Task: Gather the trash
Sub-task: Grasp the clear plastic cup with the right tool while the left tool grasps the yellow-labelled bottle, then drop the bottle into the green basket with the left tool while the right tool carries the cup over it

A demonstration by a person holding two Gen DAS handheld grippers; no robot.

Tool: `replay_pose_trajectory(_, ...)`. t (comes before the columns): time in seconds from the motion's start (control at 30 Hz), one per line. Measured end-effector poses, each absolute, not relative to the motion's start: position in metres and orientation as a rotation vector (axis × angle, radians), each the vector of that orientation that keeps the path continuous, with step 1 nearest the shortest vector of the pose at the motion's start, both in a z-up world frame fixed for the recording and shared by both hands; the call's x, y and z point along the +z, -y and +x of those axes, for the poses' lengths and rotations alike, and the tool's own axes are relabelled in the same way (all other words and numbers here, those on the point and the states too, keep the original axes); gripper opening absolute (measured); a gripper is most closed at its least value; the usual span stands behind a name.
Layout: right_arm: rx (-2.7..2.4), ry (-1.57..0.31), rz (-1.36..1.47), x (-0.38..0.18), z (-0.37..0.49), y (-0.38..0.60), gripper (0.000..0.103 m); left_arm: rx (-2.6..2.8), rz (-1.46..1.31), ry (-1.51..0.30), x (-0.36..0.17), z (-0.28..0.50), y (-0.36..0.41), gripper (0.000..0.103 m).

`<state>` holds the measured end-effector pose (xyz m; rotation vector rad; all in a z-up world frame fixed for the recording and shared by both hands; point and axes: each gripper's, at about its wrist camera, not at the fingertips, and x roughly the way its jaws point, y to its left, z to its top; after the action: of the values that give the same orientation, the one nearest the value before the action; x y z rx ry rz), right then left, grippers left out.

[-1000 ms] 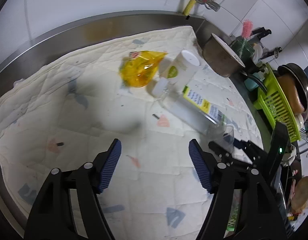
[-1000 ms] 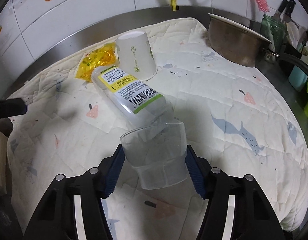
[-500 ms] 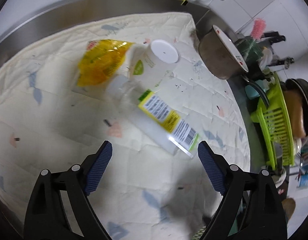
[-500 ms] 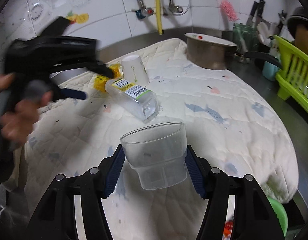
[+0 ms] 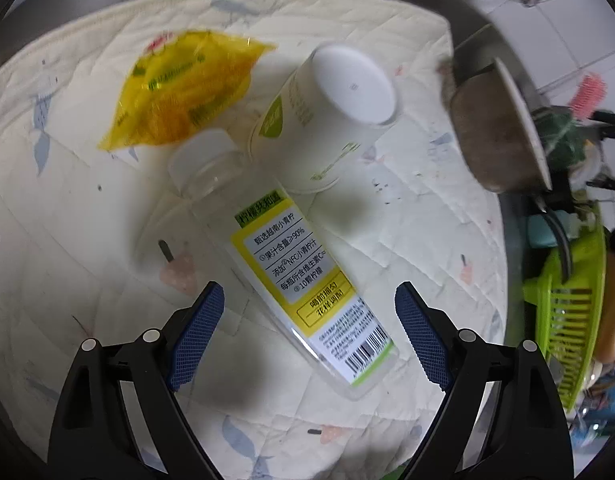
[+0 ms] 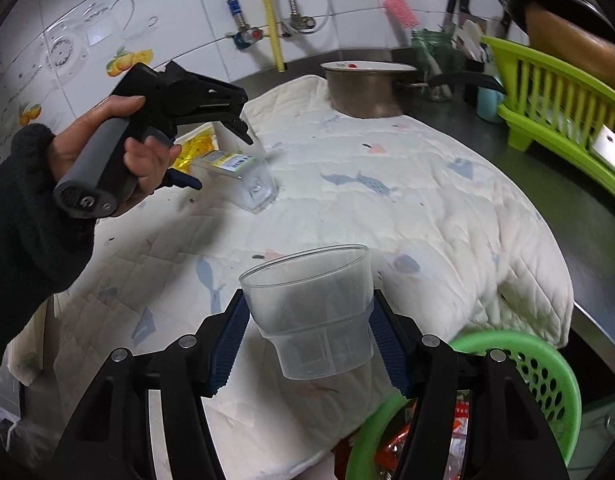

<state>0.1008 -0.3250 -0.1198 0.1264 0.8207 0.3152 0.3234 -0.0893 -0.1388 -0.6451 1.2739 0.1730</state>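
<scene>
A clear plastic bottle (image 5: 291,264) with a yellow-green label lies on the quilted cloth (image 5: 427,240). My left gripper (image 5: 307,296) hovers over it, open, with a blue pad on either side of the bottle's lower half and neither pad touching. An upturned white paper cup (image 5: 331,120) and a yellow wrapper (image 5: 187,88) lie just beyond the bottle's cap. In the right wrist view a hand holds the left gripper (image 6: 223,162) above the bottle (image 6: 243,180). My right gripper (image 6: 309,304) is shut on a clear plastic cup (image 6: 315,320), held above the cloth's near edge.
A green perforated basket (image 6: 539,380) with wrappers inside sits below the cloth's near right corner. A metal pot (image 6: 367,88) stands at the cloth's far end, and a green dish rack (image 6: 547,92) is to the right. A dark sleeve (image 6: 23,220) fills the left side.
My left gripper moved in over the bottle, came lower and spread its jaws wider. My right gripper drew back with the clear cup, and the green basket came into view.
</scene>
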Motion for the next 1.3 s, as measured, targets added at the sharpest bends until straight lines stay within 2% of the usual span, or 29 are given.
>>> replay_pose_trajectory(0.1, 0.300, -0.829, 0.144, -0.123, 0.097, 0.331, 0.059, 0.219, -0.663, -1.301, -0.150, 0.327, 0.089, 0.084)
replay_pose_trajectory(0.23, 0.283, -0.846, 0.150, -0.128, 0.093, 0.335, 0.059, 0.217, -0.748, -1.340, -0.165, 0.325, 0.084, 0.076)
replay_pose_trajectory(0.6, 0.249, -0.829, 0.181, -0.124, 0.080, 0.342, 0.059, 0.115, -0.709, -1.325, -0.150, 0.304, 0.080, 0.051)
replay_pose_trajectory(0.73, 0.212, -0.830, 0.206, -0.126, 0.069, 0.352, 0.059, 0.060, -0.655, -1.323, -0.144, 0.286, 0.077, 0.046)
replay_pose_trajectory(1.0, 0.040, -0.838, 0.273, -0.138, 0.029, 0.391, 0.059, -0.056, -0.557, -1.314, -0.139, 0.240, 0.073, 0.043)
replay_pose_trajectory(1.3, -0.214, -0.950, 0.312, -0.180, -0.007, 0.455, 0.059, -0.220, -0.450, -1.297, -0.121, 0.187, 0.088, 0.042)
